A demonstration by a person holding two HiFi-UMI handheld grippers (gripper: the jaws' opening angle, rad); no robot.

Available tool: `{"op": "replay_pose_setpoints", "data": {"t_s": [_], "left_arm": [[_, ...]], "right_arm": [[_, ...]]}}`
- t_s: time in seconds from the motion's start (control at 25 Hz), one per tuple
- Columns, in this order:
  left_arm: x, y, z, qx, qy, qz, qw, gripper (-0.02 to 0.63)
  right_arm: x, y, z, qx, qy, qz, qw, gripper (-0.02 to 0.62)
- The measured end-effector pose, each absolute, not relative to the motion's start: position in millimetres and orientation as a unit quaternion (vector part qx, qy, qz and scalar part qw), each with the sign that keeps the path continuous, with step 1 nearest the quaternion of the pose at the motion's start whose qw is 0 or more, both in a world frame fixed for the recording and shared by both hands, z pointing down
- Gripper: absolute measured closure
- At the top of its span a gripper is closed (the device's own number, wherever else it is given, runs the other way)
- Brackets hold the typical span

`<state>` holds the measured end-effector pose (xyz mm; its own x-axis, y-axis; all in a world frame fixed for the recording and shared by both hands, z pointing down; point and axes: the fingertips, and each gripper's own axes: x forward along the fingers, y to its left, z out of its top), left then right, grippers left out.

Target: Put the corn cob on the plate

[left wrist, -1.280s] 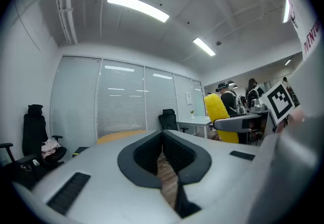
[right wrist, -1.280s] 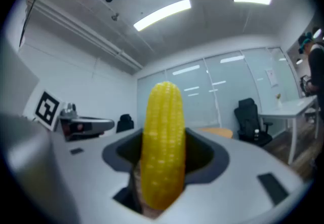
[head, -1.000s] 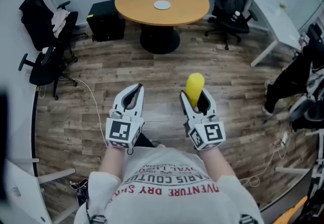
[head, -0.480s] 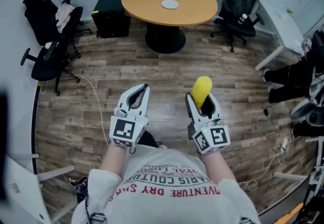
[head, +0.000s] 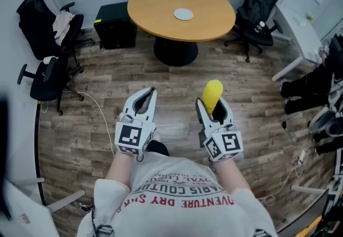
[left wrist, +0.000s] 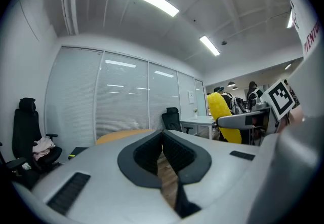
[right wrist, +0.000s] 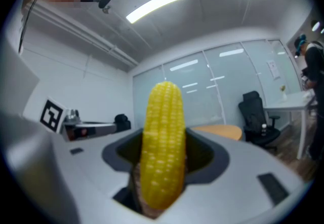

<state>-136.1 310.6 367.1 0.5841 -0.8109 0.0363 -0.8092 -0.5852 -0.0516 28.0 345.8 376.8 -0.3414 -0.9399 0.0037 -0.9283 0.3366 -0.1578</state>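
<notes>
A yellow corn cob (head: 210,95) (right wrist: 162,144) stands upright between the jaws of my right gripper (head: 212,107) (right wrist: 161,164), which is shut on it. From the left gripper view the cob (left wrist: 223,116) shows off to the right. My left gripper (head: 144,103) (left wrist: 163,154) is shut with nothing in it, its pads touching. A small white plate (head: 183,14) lies near the middle of the round wooden table (head: 155,8), far ahead of both grippers. Both grippers are held level over the wood floor, in front of the person's chest.
Black office chairs stand at the left (head: 45,72) and at the back right (head: 257,2). A black box (head: 113,29) sits on the floor left of the table's pedestal (head: 176,51). A white desk (head: 303,29) runs along the right. A cable (head: 99,110) trails across the floor.
The view has drifted slightly: table and plate sit a little further right and lower in frame. Both grippers keep their pose, the right one still gripping the cob.
</notes>
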Motion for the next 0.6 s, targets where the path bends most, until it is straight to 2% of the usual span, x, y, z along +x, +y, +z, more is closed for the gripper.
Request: {"op": "replay_pose_setpoints", "data": {"t_s": [0.6], "left_arm": [[-177.6, 121.7, 357.2, -0.906, 0.423, -0.023, 0.005, 0.571]], "right_arm": [[-10.1, 160.3, 375.1, -0.603, 0.792, -0.083, 0.040, 0.331]]}}
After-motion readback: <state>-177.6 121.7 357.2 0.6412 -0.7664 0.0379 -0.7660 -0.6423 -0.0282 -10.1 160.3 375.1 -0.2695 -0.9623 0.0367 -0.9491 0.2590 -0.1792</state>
